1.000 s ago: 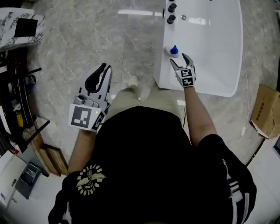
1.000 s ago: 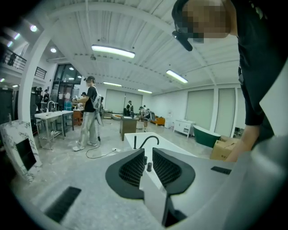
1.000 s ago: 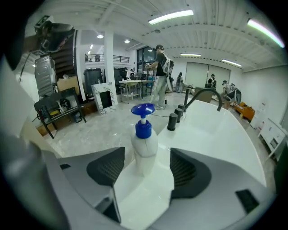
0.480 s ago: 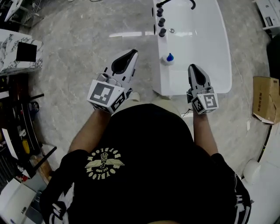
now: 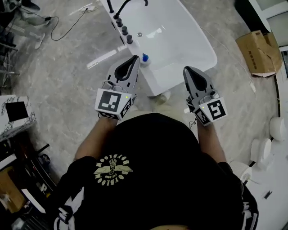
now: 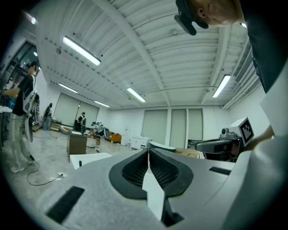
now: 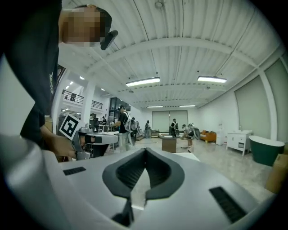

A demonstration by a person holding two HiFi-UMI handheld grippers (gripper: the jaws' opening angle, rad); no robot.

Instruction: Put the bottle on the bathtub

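**Tongs.**
- Left tongs: jaws closed tip to tip, ribbed black pads meeting along the centre line, nothing between them.
- Right tongs: the same, jaws together and nothing held.

**Head view, tongs.** Both are held out in front of the person's black shirt. The left tongs sit centre-left of the frame and the right tongs centre-right, with both noses pointing toward the top of the frame. The left marker cube and the right marker cube face the camera.

**Bottle.**
- Small, with a white body and blue cap.
- It stands upright on the rim of the bathtub, upper middle of the frame.
- In the picture it lies just beside the nose of the left tongs, but it is not between either pair of jaws.
- The height gap between nose and bottle cannot be read.

**Bathtub.** It is white and runs on a slant from top centre down toward the right. A black tap arches over it at the top edge. Three dark knobs sit in a row on the same rim as the bottle, farther toward the top.

**Further out.**
- Grey marbled floor around the tub.
- A thin cable loops at upper left.
- A cardboard box sits at upper right.

**Gripper views.** Both look level across a large white hall with strip lights overhead. People stand far off in it, too small to detail.
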